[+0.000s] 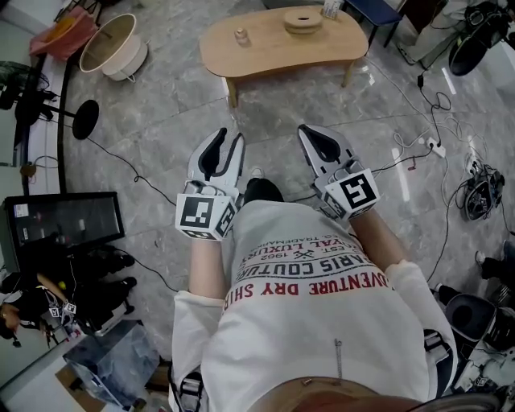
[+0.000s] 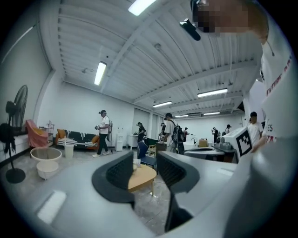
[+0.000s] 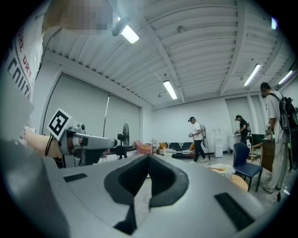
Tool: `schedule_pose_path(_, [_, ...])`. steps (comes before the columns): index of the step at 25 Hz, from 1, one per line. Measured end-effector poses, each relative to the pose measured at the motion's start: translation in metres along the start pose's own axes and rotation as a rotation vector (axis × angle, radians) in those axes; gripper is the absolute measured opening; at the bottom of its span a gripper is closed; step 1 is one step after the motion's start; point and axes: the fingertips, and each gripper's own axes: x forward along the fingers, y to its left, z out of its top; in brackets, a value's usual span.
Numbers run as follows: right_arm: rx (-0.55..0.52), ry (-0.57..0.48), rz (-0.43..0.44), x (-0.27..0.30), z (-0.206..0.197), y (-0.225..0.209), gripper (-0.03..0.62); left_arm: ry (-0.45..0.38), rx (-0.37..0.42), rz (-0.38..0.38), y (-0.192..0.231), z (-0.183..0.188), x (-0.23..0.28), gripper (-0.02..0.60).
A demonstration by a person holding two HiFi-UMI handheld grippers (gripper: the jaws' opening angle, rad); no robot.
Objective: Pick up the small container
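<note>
A: Where did the small container (image 1: 241, 36) stand?

B: Upright on the low wooden counter (image 1: 273, 56), toward its left end in the head view. It was well apart from both tools. A round wooden dish (image 1: 303, 20) sat farther right on the same top, near the far edge.

A: And the left tool (image 1: 229, 138)?

B: It was held level in front of the person's white shirt (image 1: 306, 322), pointing toward the counter. Its jaws were spread a little, with nothing between them. In the left gripper view, the counter's edge and the floor showed through the gap.

A: The right tool (image 1: 311, 133)?

B: It was level too, just beside the left one. Its jaws were pressed together at the tips, pinching nothing.

A: What lay between the tools and the counter?

B: A stretch of grey stone floor (image 1: 161, 96), with black cables trailing over it at both sides. A pale tub (image 1: 113, 44) was on the floor to the left of the counter.

A: Anything else in the room?

B: Several people (image 2: 103, 132) stood farther back, seen in the left gripper view.
</note>
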Motion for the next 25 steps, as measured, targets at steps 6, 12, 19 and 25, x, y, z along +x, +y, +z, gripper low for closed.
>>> schedule_pose_path(6, [0.029,0.023,0.003,0.034,-0.015,-0.011,-0.003,0.055,0.004,0.029,0.039,-0.02,0.022,0.281])
schedule_pose_path(12, [0.027,0.062,0.001,0.098,-0.027,-0.043,-0.003,0.076,0.011,-0.03,0.084,-0.028,0.08,0.281])
schedule_pose_path(19, [0.008,0.123,-0.02,0.22,-0.03,-0.095,-0.003,0.126,-0.023,-0.095,0.185,-0.037,0.175,0.281])
schedule_pose_path(25, [0.034,0.14,-0.065,0.323,-0.03,-0.147,-0.003,0.136,-0.069,-0.201,0.266,-0.025,0.253,0.281])
